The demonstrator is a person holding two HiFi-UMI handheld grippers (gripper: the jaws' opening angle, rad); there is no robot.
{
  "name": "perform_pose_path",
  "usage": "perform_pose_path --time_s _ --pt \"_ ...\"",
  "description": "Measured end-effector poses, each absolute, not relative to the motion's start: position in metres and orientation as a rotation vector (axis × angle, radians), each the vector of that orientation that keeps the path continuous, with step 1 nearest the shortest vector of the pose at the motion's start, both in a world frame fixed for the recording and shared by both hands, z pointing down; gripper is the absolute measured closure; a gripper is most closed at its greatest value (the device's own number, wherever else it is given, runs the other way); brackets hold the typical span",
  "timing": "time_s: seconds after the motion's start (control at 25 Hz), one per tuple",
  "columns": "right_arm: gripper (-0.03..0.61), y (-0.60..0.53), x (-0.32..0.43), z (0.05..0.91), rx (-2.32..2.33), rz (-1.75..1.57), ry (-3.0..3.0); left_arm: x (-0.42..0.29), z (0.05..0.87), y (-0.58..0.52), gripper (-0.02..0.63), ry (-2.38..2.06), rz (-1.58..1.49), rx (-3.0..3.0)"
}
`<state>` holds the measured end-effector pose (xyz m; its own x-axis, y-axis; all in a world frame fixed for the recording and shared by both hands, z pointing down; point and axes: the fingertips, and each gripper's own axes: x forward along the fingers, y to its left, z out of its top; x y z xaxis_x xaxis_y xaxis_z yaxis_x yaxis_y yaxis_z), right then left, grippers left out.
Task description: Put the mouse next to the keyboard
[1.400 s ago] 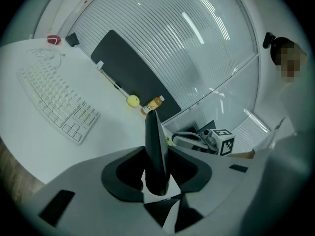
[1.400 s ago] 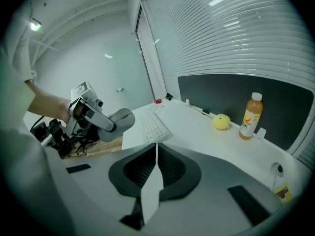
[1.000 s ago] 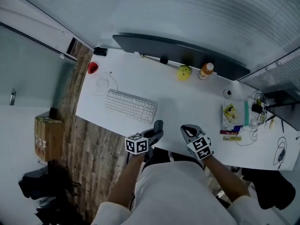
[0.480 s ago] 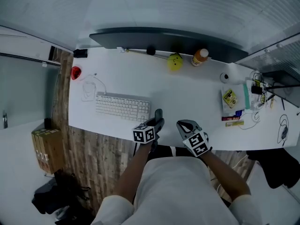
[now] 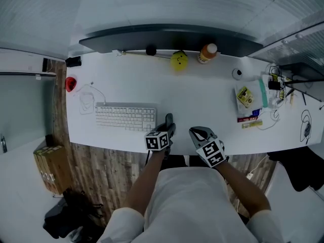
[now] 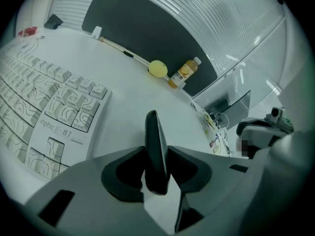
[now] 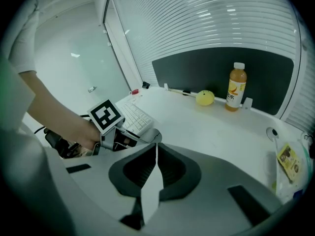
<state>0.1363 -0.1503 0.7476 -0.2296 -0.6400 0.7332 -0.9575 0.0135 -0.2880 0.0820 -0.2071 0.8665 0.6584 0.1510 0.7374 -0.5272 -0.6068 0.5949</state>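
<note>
**A:** How do the left gripper's jaws stand?

**B:** The left gripper [image 6: 157, 163] has its jaws part-way spread and pinching the mouse [image 6: 155, 134]. It is a slim, dark, smooth slab seen edge-on, upright between the pads.

**A:** And where is the mouse?

**B:** In the head view it pokes out of that gripper over the front edge of the white desk [image 5: 202, 103], just beside the right end of the keyboard [image 5: 125, 117]. I can't tell whether it touches the desk top.

**A:** The other gripper?

**B:** The right gripper [image 7: 156, 149] has its jaws pressed together with nothing between them. It hangs near the left one, at the same desk edge.

**A:** What is hidden?

**B:** The mouse's lower end is sunk in the gripper body, and its buttons don't show. The keyboard runs off the left edge of the left gripper view.

**A:** Surfaces?

**B:** The keyboard is white plastic, with blocky keycaps carrying thin curved lines. The desk is smooth and matte. At its back stand a dark panel [image 5: 167, 38], a round yellow thing [image 5: 177, 61] and an orange bottle [image 5: 206, 53] with a pale cap.
</note>
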Motion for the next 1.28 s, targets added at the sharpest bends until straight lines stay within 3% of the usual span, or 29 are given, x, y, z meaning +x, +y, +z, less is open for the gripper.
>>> perform_pose_path --time_s 0.52,0.92,1.28 --pt "0.545 -0.144 0.126 0.751 1.617 1.103 -1.888 0.079 0.873 -0.208 0.461 -0.324 1.020 2.042" --pt "0.545 -0.151 0.112 0.747 1.561 1.086 -1.930 0.068 0.865 -0.221 0.369 -0.379 1.036 2.096" --pt "0.545 -0.157 0.109 0.746 1.540 1.057 -1.933 0.060 0.854 -0.236 0.364 -0.434 1.024 2.143"
